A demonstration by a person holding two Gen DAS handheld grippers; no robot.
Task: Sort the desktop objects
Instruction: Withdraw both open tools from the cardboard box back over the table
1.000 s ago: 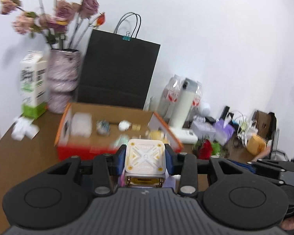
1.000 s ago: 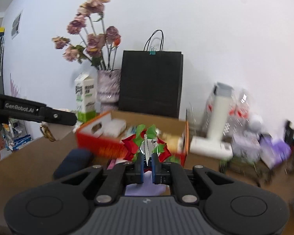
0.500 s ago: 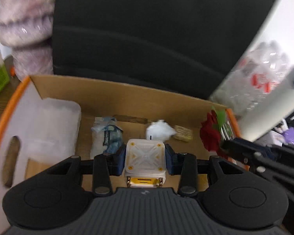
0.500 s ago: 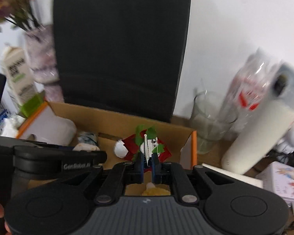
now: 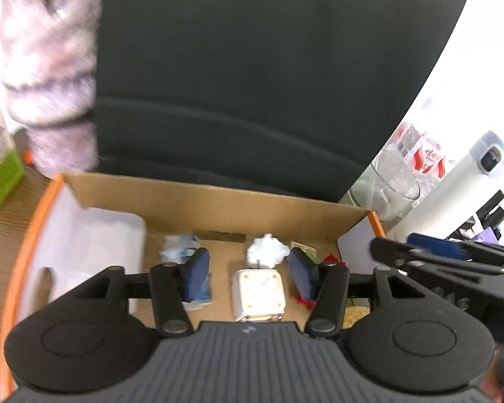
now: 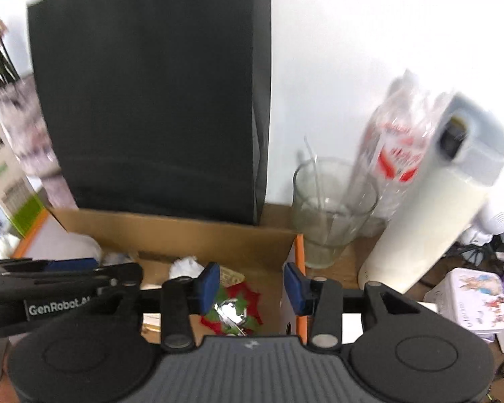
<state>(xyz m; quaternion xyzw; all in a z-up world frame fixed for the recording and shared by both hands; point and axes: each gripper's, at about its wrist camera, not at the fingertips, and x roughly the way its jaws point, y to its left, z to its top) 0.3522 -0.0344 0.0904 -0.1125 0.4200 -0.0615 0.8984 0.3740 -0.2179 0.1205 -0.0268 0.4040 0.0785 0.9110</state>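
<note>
An orange-edged cardboard box (image 5: 218,205) lies open under both grippers. My left gripper (image 5: 248,273) is open above the box, and a white square plug (image 5: 258,294) lies loose on the box floor between its fingers. My right gripper (image 6: 250,285) is open over the box's right end (image 6: 299,255); a red and green foil ornament (image 6: 233,312) lies on the box floor below it. The right gripper's body also shows at the right of the left wrist view (image 5: 447,268).
The box also holds a clear plastic case (image 5: 107,238), a blue-white packet (image 5: 179,245) and a white crumpled wad (image 5: 267,252). A black paper bag (image 6: 154,94) stands behind. A glass (image 6: 329,208), a white bottle (image 6: 433,208), a vase (image 5: 50,77) and a carton (image 6: 3,174) flank the box.
Both grippers opened over the box. The white plug dropped from the left gripper and the red-green ornament from the right; both now lie in the box.
</note>
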